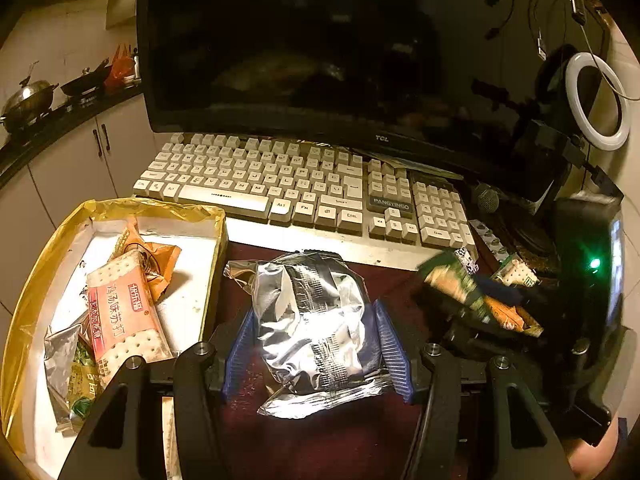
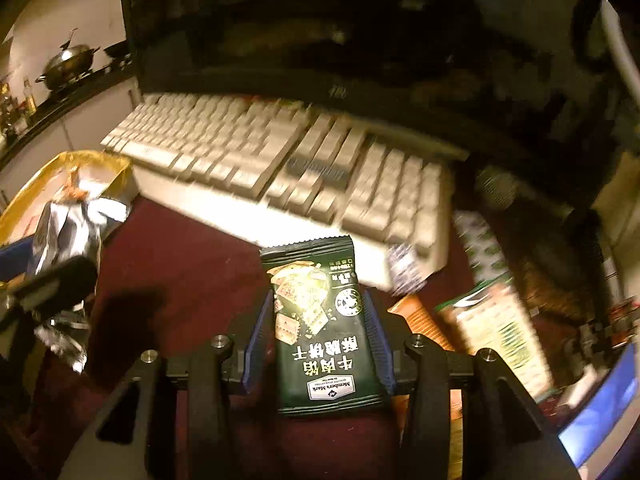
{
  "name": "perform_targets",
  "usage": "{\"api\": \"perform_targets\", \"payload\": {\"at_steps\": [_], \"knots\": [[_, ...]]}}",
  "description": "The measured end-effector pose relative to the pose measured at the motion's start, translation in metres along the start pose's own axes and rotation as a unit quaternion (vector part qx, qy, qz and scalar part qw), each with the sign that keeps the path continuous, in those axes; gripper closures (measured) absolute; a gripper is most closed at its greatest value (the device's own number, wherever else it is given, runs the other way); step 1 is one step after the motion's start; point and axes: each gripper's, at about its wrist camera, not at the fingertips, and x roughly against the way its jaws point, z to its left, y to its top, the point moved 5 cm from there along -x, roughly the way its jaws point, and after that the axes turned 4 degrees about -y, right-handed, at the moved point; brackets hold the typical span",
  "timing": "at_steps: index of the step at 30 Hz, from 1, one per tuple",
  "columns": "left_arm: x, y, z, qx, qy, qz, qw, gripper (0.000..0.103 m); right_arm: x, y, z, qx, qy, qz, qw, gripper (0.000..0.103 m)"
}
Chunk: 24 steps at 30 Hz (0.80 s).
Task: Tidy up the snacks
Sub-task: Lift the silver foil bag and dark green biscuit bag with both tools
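**Two packets in hand, box waiting at the left**

The left gripper (image 1: 316, 344) is holding a crinkled silver foil packet (image 1: 316, 320), its blue fingers (image 1: 390, 348) pressing in on both sides of the bag, which is hanging lengthwise between them above the dark red table (image 1: 340, 448). It is sitting just beside the yellow-lined box (image 1: 48, 256), probably because that box is serving as the collecting place: a pink cracker pack (image 1: 120, 312) and other wrappers are already lying inside it.

The right gripper (image 2: 318, 336) is clamping a dark green biscuit packet (image 2: 320, 332) by its long edges, the fingers (image 2: 376, 340) touching both sides and the printed face turned up toward the camera. More snack packs (image 2: 492, 332) are lying near the keyboard (image 2: 280, 168) on the right, not yet sorted. That view is blurring, so finer detail there cannot be told. Holding each packet by its sides is keeping the contents from being crushed.
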Motion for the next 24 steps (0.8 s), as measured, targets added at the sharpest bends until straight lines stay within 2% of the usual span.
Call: {"api": "perform_targets", "payload": {"at_steps": [6, 24], "knots": [[-0.0017, -0.0026, -0.0034, -0.005, -0.001, 0.003, 1.0, 0.042, 0.0036, 0.0072, -0.0023, 0.002, -0.025, -0.02, 1.0, 0.059], [-0.0013, -0.004, -0.0063, -0.012, 0.001, 0.002, 0.9999, 0.042, 0.0057, 0.0095, -0.0037, 0.003, -0.034, -0.028, 0.999, 0.059]]}}
